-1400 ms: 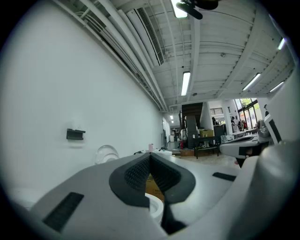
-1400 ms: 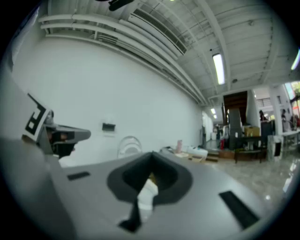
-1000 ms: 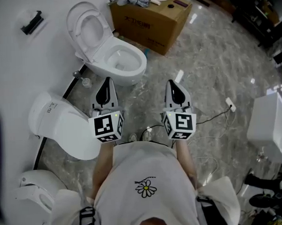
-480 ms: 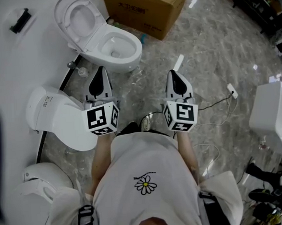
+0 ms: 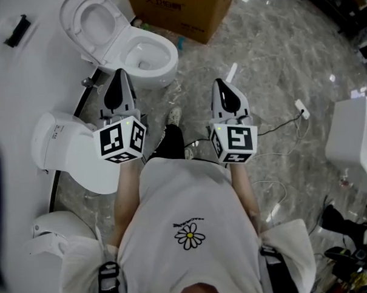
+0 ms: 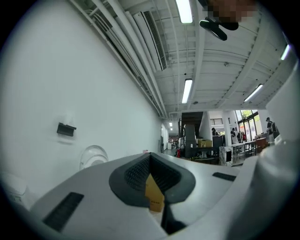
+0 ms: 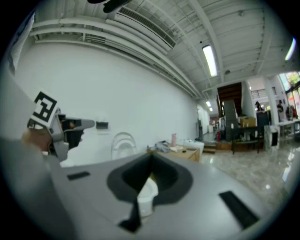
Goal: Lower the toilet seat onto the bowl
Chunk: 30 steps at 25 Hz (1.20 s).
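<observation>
— How are the claws on your end?

— I'm running two. The left gripper [image 5: 120, 79] has its jaws pressed together with nothing between them. The right gripper [image 5: 222, 86] is the same, closed and empty. They sit side by side, apart from each other, above the marble floor [image 5: 277, 66].

— How many toilets do you count?

— Three white ones along the wall to my left. Nearest, at the lower left, is a rounded toilet [image 5: 51, 236], partly cut off by the frame. Next, beside my left claw, is one closed toilet [image 5: 71, 154] with its lid down. Farthest is the open bowl [image 5: 149, 56]. Its toilet seat [image 5: 87, 22] stands upright, tipped back toward the wall.

— Is either claw on that seat?

— No, I see both short of it. The left one's tip shows just this side of the bowl's near rim, and the right one is off to the side.

— Anything beyond?

— One cardboard box [image 5: 183, 9] just past the bowl, and one black holder [image 5: 16, 32] on the wall.
</observation>
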{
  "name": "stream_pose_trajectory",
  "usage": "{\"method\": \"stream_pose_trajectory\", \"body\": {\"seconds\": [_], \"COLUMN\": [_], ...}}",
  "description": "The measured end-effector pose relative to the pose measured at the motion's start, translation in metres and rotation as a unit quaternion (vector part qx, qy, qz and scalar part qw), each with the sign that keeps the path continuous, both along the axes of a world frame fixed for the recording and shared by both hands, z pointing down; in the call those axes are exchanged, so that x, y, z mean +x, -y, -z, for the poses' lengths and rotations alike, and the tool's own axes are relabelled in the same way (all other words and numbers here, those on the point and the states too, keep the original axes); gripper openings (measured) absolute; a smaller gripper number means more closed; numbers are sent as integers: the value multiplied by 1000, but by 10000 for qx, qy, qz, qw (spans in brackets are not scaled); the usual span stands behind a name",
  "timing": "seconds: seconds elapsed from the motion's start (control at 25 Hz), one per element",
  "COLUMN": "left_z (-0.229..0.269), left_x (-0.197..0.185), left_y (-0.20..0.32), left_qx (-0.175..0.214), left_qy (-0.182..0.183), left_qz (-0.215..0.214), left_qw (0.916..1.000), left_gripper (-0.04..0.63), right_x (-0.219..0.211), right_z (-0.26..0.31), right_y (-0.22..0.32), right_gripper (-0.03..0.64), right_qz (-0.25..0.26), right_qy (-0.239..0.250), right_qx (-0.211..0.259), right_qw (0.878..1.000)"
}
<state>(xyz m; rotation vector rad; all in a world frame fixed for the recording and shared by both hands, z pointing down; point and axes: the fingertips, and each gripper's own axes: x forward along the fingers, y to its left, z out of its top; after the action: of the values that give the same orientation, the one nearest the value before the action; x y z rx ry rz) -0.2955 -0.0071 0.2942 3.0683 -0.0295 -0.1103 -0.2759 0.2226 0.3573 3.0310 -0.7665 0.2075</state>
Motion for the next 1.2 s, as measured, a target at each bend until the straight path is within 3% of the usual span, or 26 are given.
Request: {"method": "stream_pose_trajectory", "body": {"seconds": [0.2,0.52,0.88,1.2], "left_z": [-7,-24,-53,-51], "left_x": [21,70,171,293], "left_y": [-1,31,69,94], "left_qx": [-17,-67,-136,298], "left_qy": [-95,-174,161,336], "left_qz": [-52,304,699,1121], "left_qw": [9999,9994,9973,9927], "left_gripper": [25,25,25,25], "right_x": [18,76,207,361], "right_z": [-11,-31,-23,-1], "right_y": [-6,17,60,117], "right_gripper": [29,29,29,29], "right_qz": [-68,252,673,1336], "right_qy": [-19,-128,-526,-535], "right_qx": [-39,-223,-789,-828], "right_qw": [10000,9994,9932,9861]}}
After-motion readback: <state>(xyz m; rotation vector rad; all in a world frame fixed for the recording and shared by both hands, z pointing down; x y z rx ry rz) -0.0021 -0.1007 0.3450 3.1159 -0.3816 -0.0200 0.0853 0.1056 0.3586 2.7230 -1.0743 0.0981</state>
